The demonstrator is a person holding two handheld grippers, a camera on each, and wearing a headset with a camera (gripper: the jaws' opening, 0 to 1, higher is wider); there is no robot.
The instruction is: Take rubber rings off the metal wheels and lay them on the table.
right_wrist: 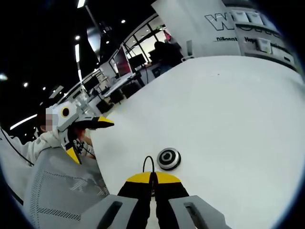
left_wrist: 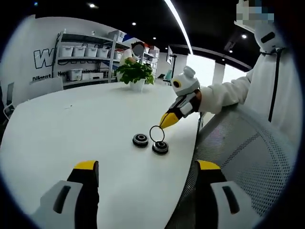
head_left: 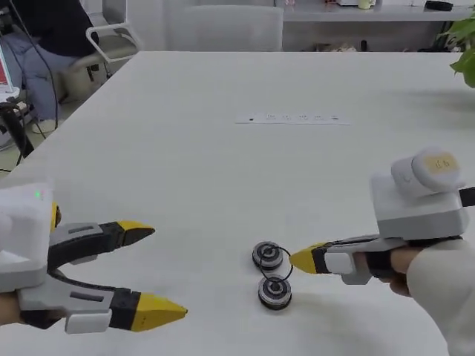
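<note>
Two metal wheels lie side by side on the white table (head_left: pixel 223 163), one farther (head_left: pixel 266 255) and one nearer (head_left: pixel 274 292); the left gripper view shows the pair too (left_wrist: pixel 140 140) (left_wrist: pixel 160 147). My right gripper (head_left: pixel 295 259) comes in from the right, shut on a thin black rubber ring (left_wrist: pixel 150 133), which hangs upright just above the wheels. In the right gripper view the ring (right_wrist: pixel 145 165) sticks out past the closed yellow tips (right_wrist: pixel 152 178), next to one wheel (right_wrist: pixel 169 158). My left gripper (head_left: pixel 152 271) hovers open at the lower left, well apart from the wheels.
A pale strip with small marks (head_left: pixel 293 118) lies mid-table. Beyond the far edge stand an office chair (head_left: pixel 111 37) and a seated person (head_left: pixel 33 37). A potted plant (head_left: pixel 464 52) leans in at the right edge.
</note>
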